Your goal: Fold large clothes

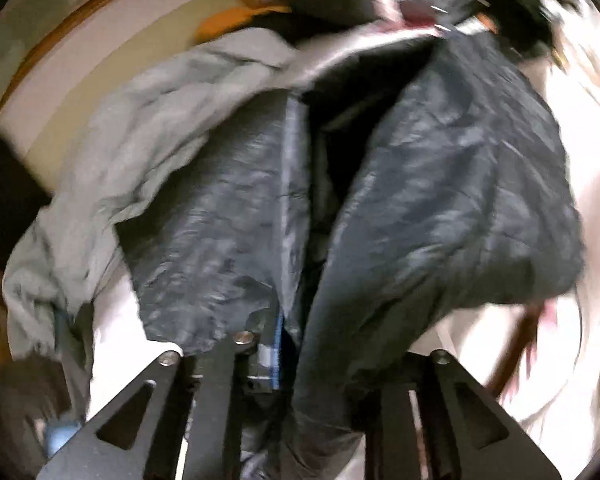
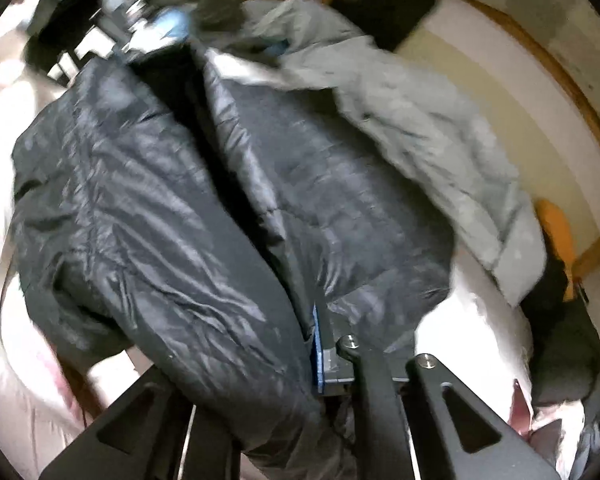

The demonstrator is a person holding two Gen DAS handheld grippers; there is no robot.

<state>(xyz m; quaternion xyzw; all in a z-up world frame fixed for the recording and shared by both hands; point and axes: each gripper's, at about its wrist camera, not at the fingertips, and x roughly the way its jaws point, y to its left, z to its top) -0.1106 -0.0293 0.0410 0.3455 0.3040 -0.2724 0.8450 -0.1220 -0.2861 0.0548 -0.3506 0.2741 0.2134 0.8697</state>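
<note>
A shiny black puffer jacket hangs stretched between my two grippers; it fills the right wrist view too. My left gripper is shut on one end of the jacket, with fabric bunched between its fingers. My right gripper is shut on the other end, and the cloth drapes over its left finger. The opposite gripper shows blurred at the far top of each view. Both views are motion-blurred.
A light grey garment lies on the white bed behind the jacket, also in the right wrist view. A wooden bed edge, an orange item and dark clothes lie nearby.
</note>
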